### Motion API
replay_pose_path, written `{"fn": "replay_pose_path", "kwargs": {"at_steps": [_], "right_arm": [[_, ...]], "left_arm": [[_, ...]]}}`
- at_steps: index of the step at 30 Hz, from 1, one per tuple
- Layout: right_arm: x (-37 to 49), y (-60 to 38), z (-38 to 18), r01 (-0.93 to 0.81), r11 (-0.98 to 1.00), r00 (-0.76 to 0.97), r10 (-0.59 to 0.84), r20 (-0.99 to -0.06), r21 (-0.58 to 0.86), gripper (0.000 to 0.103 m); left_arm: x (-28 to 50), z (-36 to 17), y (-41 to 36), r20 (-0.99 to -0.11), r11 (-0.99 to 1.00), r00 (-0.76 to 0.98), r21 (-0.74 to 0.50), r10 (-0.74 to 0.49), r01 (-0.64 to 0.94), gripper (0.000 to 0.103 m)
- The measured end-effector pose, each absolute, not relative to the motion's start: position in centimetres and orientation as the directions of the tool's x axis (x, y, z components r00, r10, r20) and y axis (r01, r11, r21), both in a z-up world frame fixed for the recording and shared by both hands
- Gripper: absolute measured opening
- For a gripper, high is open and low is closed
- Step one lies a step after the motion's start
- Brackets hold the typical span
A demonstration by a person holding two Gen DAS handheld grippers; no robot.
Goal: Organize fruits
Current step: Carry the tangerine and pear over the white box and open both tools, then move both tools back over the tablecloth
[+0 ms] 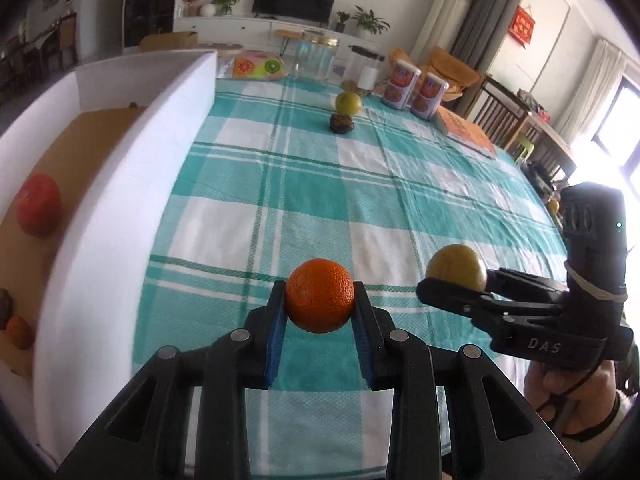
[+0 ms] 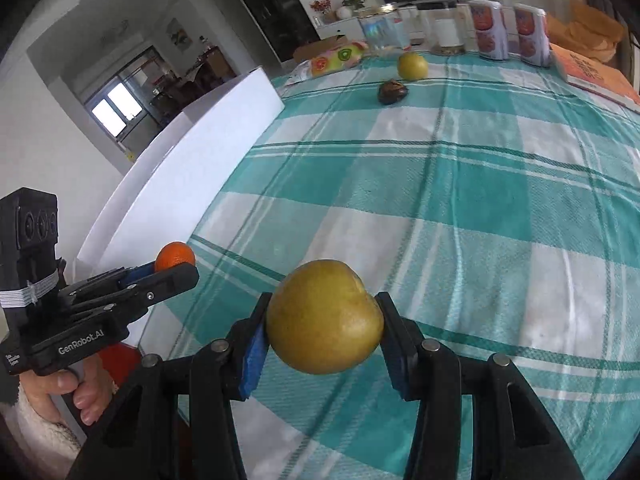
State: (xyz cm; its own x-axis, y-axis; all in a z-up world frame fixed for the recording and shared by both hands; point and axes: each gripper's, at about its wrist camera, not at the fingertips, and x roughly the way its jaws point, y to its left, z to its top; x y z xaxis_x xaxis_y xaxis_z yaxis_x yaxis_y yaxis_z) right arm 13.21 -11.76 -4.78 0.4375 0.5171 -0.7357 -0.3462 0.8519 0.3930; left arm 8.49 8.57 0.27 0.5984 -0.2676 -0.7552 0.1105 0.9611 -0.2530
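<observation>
My left gripper [image 1: 320, 300] is shut on a small orange [image 1: 320, 294], held above the teal checked tablecloth [image 1: 320, 184]. My right gripper [image 2: 324, 320] is shut on a yellow-green pear [image 2: 324, 316]; in the left wrist view that gripper [image 1: 452, 286] and pear [image 1: 456, 270] hang to the right. The left gripper [image 2: 176, 268] with the orange [image 2: 175, 255] shows at the left of the right wrist view, beside the white box [image 2: 180, 152]. Far back on the cloth lie a second yellow-green fruit [image 1: 348, 103] and a dark brown fruit [image 1: 341, 123].
The white box [image 1: 120, 208] stands along the left; inside lie a red fruit [image 1: 39, 210], a small orange fruit [image 1: 18, 332] and a dark piece. Jars [image 1: 318, 56], two cans [image 1: 414, 88], an orange book [image 1: 468, 132] and a fruit-print pouch [image 1: 258, 66] line the far edge.
</observation>
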Motion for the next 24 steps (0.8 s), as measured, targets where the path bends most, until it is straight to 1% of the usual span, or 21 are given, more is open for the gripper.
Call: {"fn": "replay_pose_path", "kwargs": {"at_steps": [2, 4, 6, 7, 10, 13, 14, 15, 16, 17, 18, 21, 22, 24], "right_arm": [[13.7, -6.8, -2.6, -0.45, 0.798, 0.402, 0.582, -0.707, 0.401, 0.05], [13.9, -1.7, -0.6, -0.545, 0.735, 0.359, 0.639, -0.68, 0.403, 0.05], [14.3, 3.1, 0.8, -0.623, 0.671, 0.304, 0.681, -0.667, 0.401, 0.05], [14.5, 5.6, 1.2, -0.659, 0.642, 0.273, 0.689, -0.671, 0.391, 0.05], [15.9, 12.0, 1.1, -0.717, 0.629, 0.255, 0.636, -0.728, 0.299, 0.05], [17.8, 15.9, -0.5, -0.72, 0.66, 0.26, 0.543, -0.799, 0.215, 0.05], [18.3, 16.6, -1.1, -0.713, 0.671, 0.256, 0.518, -0.816, 0.202, 0.051], [18.7, 16.9, -1.5, -0.705, 0.68, 0.253, 0.506, -0.824, 0.201, 0.053], [19.0, 16.9, -1.5, -0.695, 0.687, 0.254, 0.51, -0.822, 0.211, 0.064], [19.2, 16.3, -1.2, -0.682, 0.695, 0.266, 0.525, -0.808, 0.228, 0.07], [19.2, 15.3, -0.5, -0.67, 0.7, 0.284, 0.551, -0.785, 0.249, 0.079], [19.3, 11.0, 1.7, -0.634, 0.717, 0.372, 0.612, -0.698, 0.29, 0.084], [19.4, 9.4, 2.2, -0.619, 0.73, 0.409, 0.613, -0.676, 0.288, 0.091], [18.9, 5.3, 2.0, -0.576, 0.775, 0.487, 0.582, -0.651, 0.262, 0.103]], "left_arm": [[7.3, 2.5, 12.5, -0.739, 0.972, 0.643, -0.233, -0.201, 0.036, 0.031], [6.8, 3.4, 16.9, -0.743, 0.978, 0.662, -0.195, -0.101, -0.069, 0.032], [6.9, 3.0, 21.3, -0.77, 0.969, 0.639, -0.159, -0.001, -0.19, 0.032], [7.0, 2.5, 23.3, -0.788, 0.96, 0.615, -0.151, 0.028, -0.237, 0.032], [7.4, 0.5, 27.1, -0.829, 0.936, 0.55, -0.107, 0.103, -0.337, 0.032], [8.0, -1.3, 28.3, -0.86, 0.928, 0.497, -0.085, 0.116, -0.364, 0.033], [8.1, -1.7, 28.4, -0.864, 0.926, 0.489, -0.077, 0.123, -0.369, 0.038], [8.0, -1.8, 28.3, -0.863, 0.927, 0.487, -0.067, 0.132, -0.369, 0.048], [7.9, -1.8, 28.1, -0.859, 0.927, 0.49, -0.052, 0.149, -0.372, 0.055], [7.7, -1.6, 27.8, -0.848, 0.925, 0.502, -0.038, 0.17, -0.378, 0.067], [7.4, -1.1, 27.6, -0.834, 0.923, 0.518, -0.029, 0.19, -0.384, 0.073], [6.8, 0.6, 26.0, -0.791, 0.926, 0.574, -0.027, 0.211, -0.378, 0.081], [6.9, 1.3, 25.1, -0.777, 0.93, 0.595, -0.036, 0.204, -0.366, 0.083], [6.9, 2.4, 22.5, -0.749, 0.947, 0.64, -0.053, 0.173, -0.318, 0.091]]}}
